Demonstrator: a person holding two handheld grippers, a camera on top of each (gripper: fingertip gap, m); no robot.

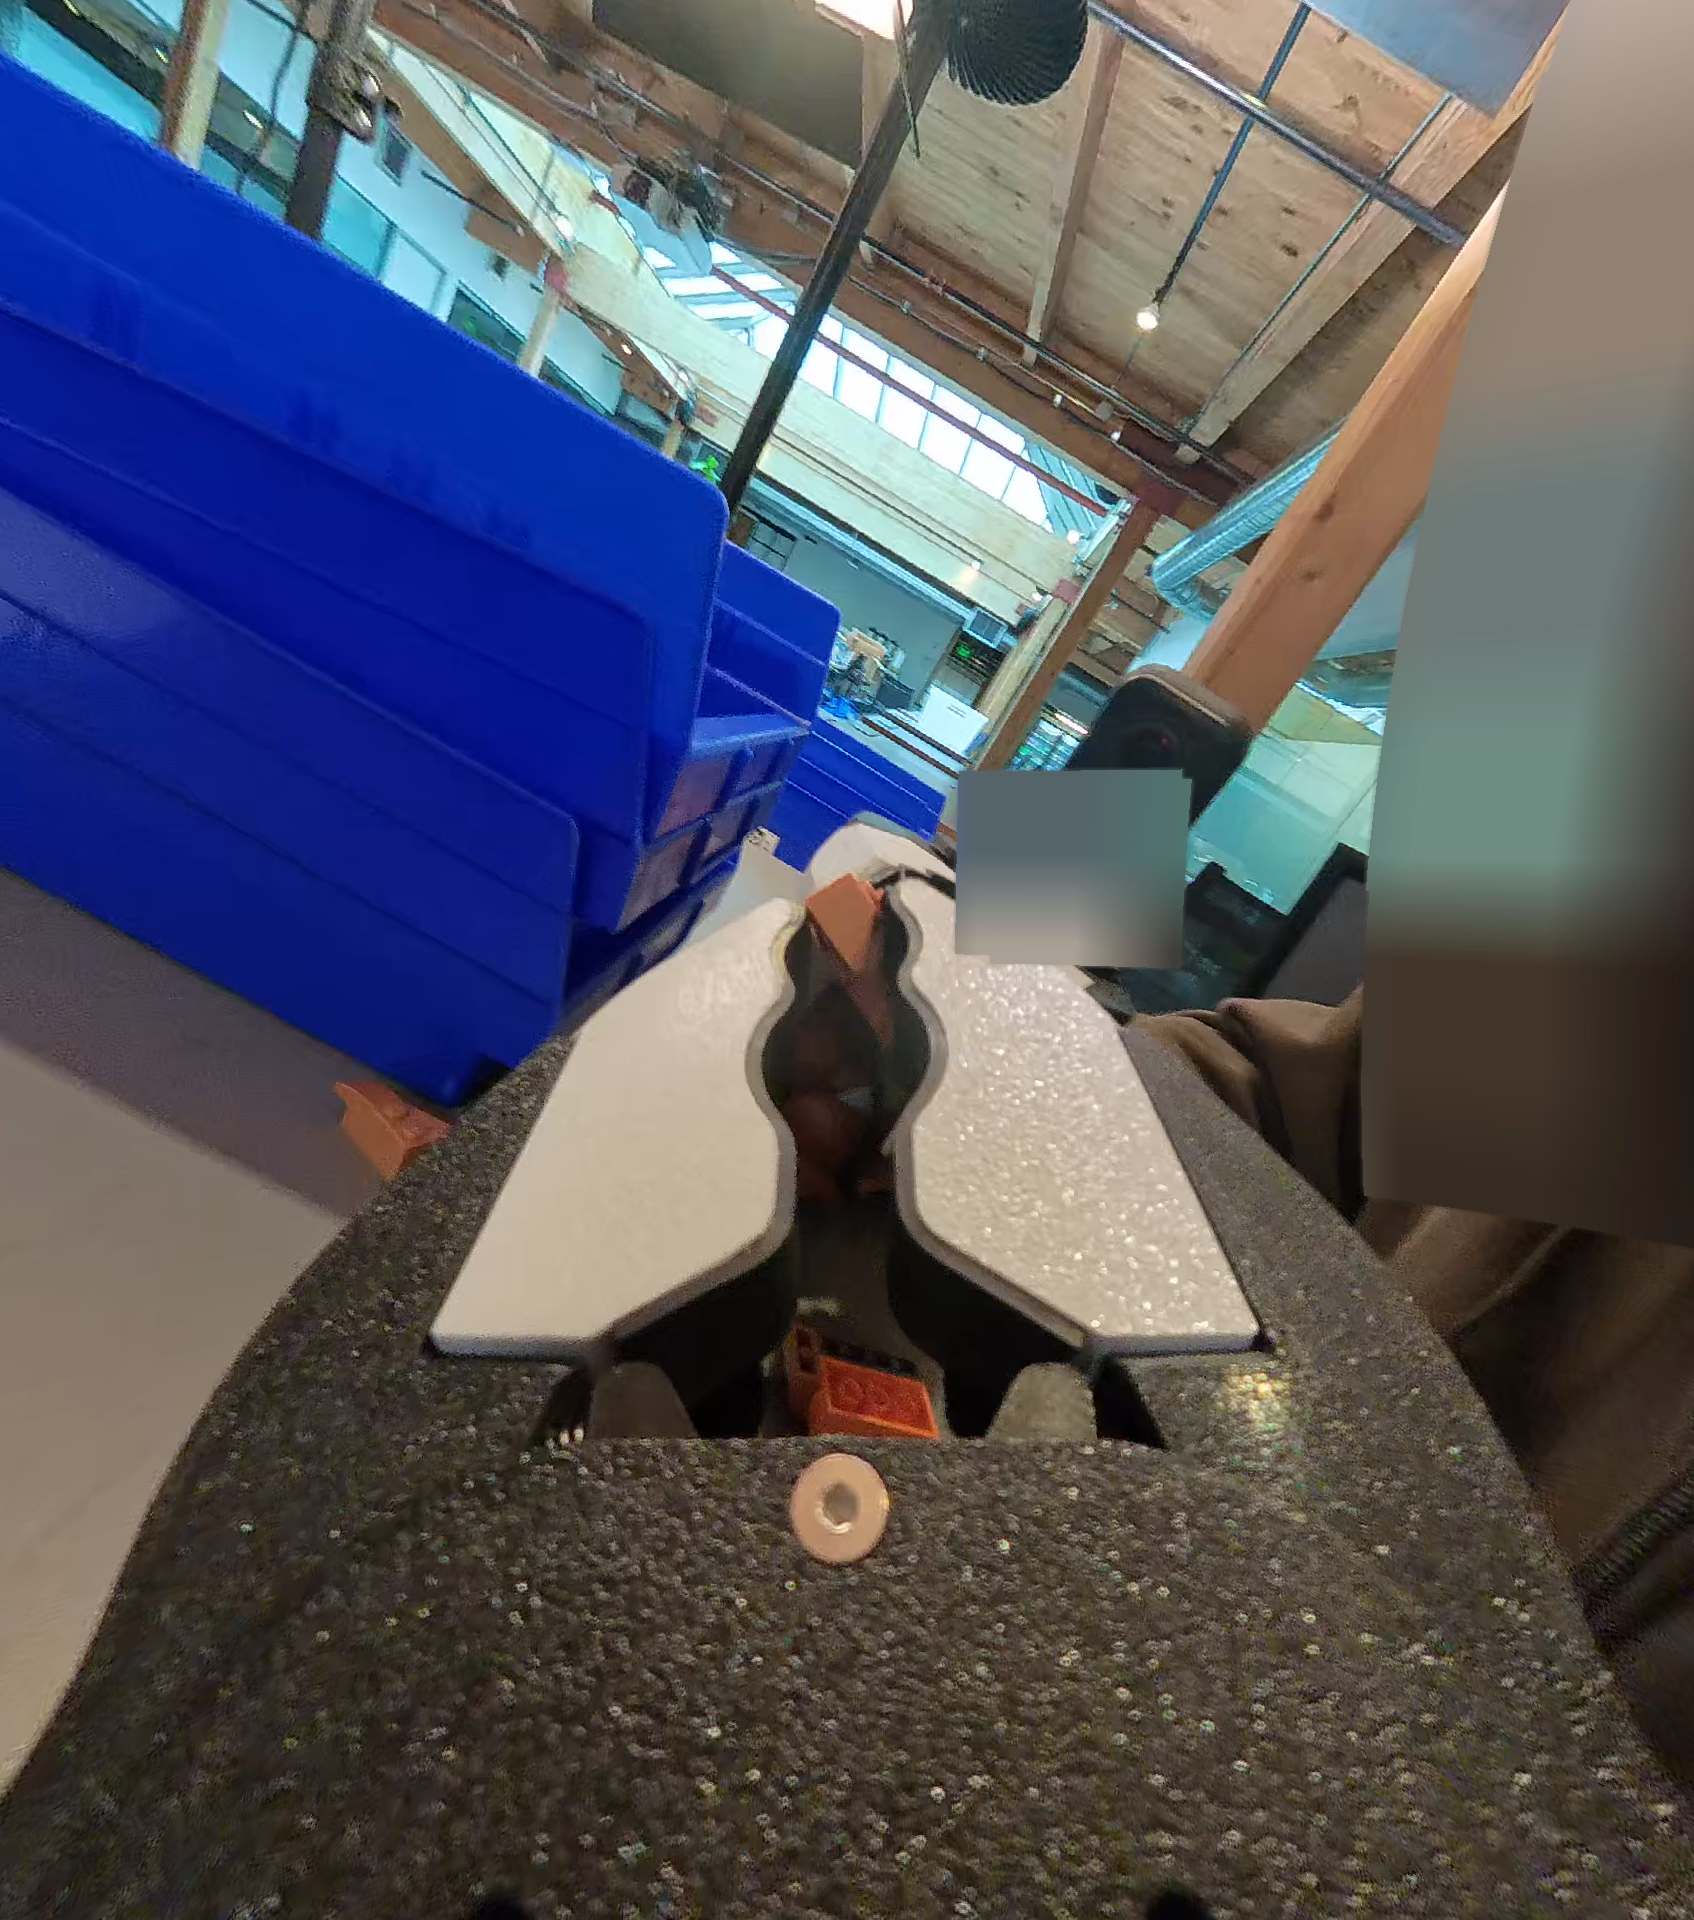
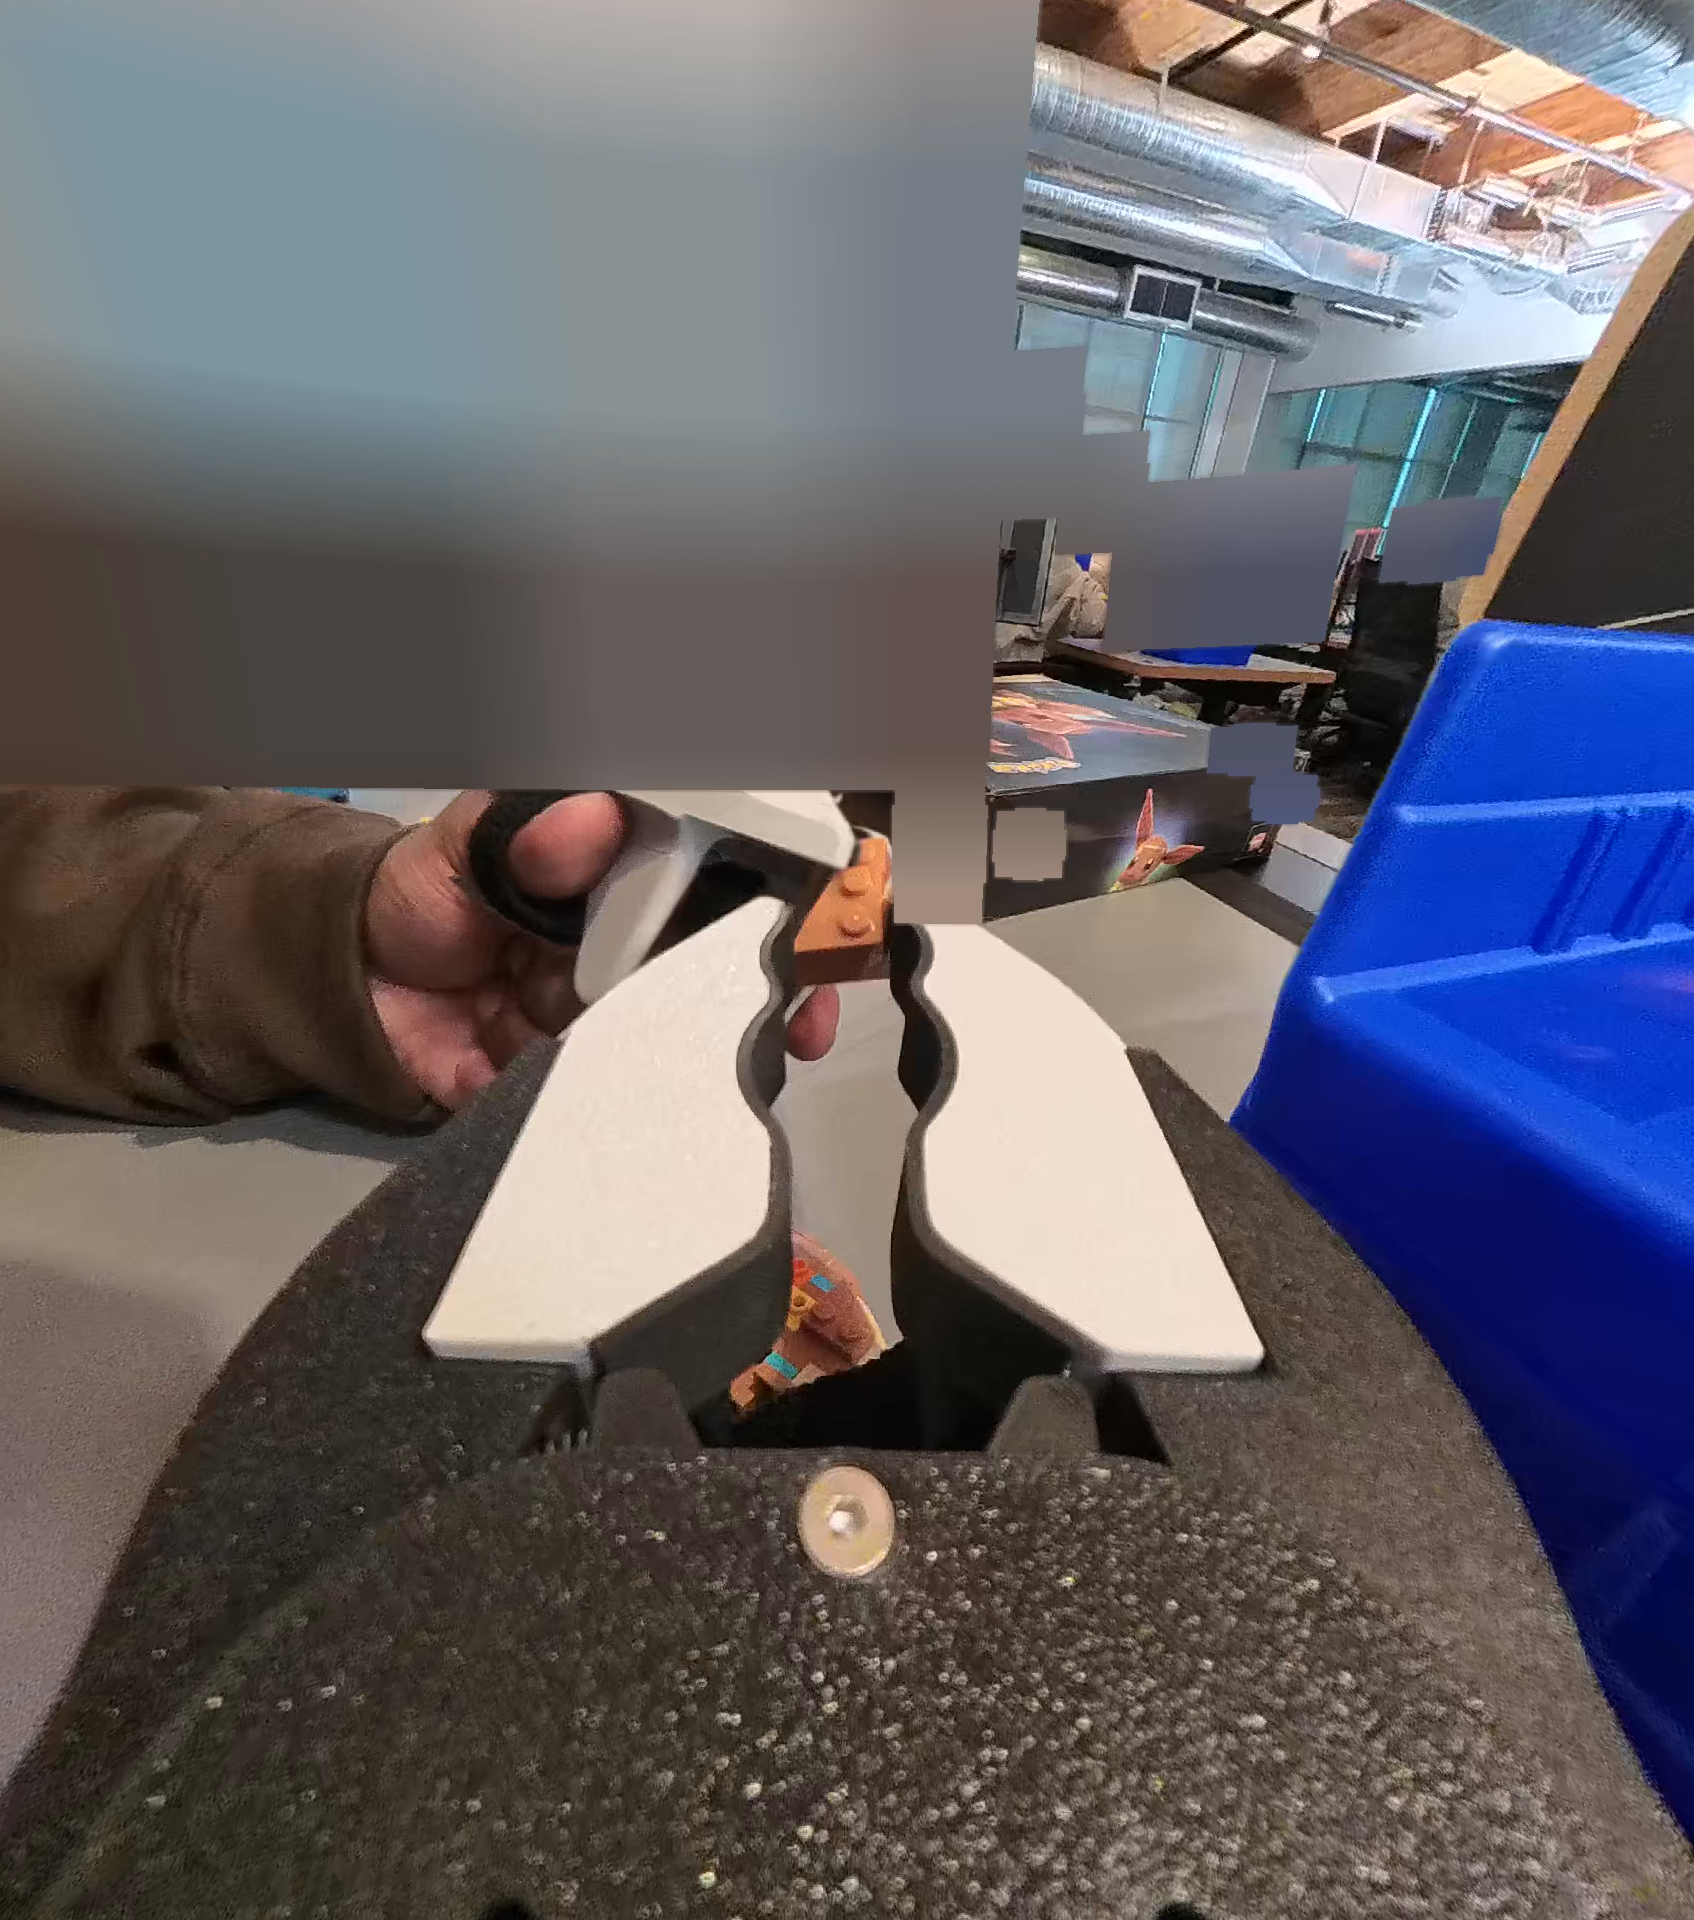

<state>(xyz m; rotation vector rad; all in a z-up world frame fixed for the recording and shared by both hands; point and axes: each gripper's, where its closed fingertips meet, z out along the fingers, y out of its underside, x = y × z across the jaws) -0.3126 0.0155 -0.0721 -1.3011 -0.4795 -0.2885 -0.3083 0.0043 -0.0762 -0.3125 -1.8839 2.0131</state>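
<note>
In the left wrist view my left gripper (image 1: pixel 848 920) is shut on a small brown brick piece (image 1: pixel 845 906) at its tips, held above the grey table (image 1: pixel 43 1299). The white tip of the other gripper (image 1: pixel 858 844) sits just beyond it. In the right wrist view my right gripper (image 2: pixel 841 935) is closed around a brown wedge plate (image 2: pixel 848 920). The left gripper (image 2: pixel 781 831), held by a hand (image 2: pixel 448 977), meets that plate from the upper left. Through the finger gap a brown brick model (image 2: pixel 817 1320) lies on the table.
Stacked blue bins (image 1: pixel 251 623) stand close on the left of the left gripper. A loose orange-brown piece (image 1: pixel 391 1127) lies at their foot. An orange brick (image 1: pixel 869 1397) shows under the left gripper. A blue bin (image 2: pixel 1549 987) is tight on the right gripper's right. A printed box (image 2: pixel 1103 790) stands behind. Both grippers' tips are close together, under 4 cm apart.
</note>
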